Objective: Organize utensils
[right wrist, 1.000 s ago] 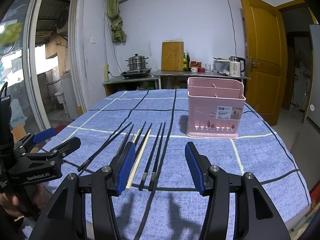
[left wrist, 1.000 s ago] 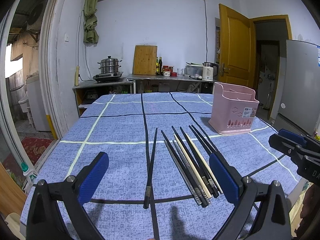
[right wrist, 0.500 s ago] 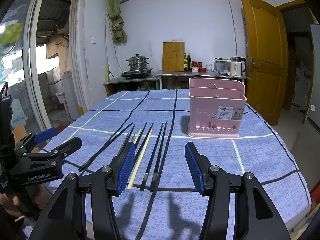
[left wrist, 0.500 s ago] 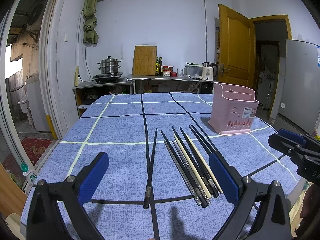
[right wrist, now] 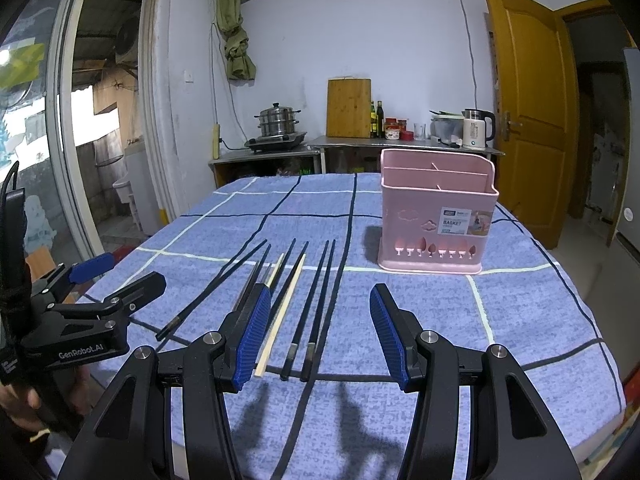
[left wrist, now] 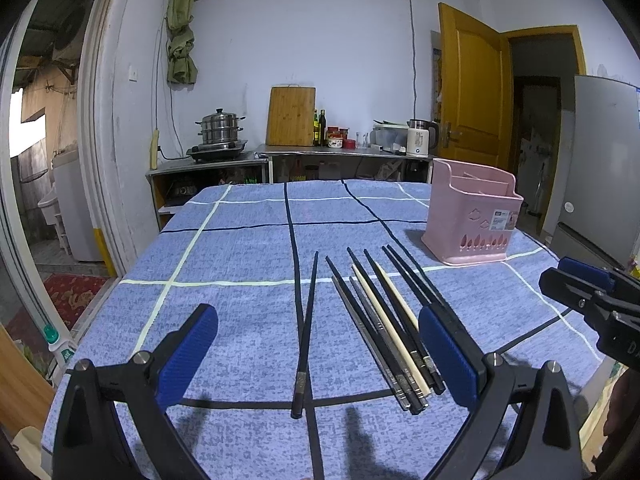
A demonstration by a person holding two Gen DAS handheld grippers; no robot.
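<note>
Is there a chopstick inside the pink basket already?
No, the pink basket shows only bare dividers at its open top, and the chopsticks all lie flat on the blue tablecloth in front of it.

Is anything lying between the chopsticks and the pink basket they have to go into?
Nothing visible does. Only bare blue tablecloth lies between the chopsticks and the pink basket; its top is open and the compartments in view look empty.

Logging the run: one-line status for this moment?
left gripper: open, empty | right gripper: open, empty | chopsticks: on table | basket: empty
</note>
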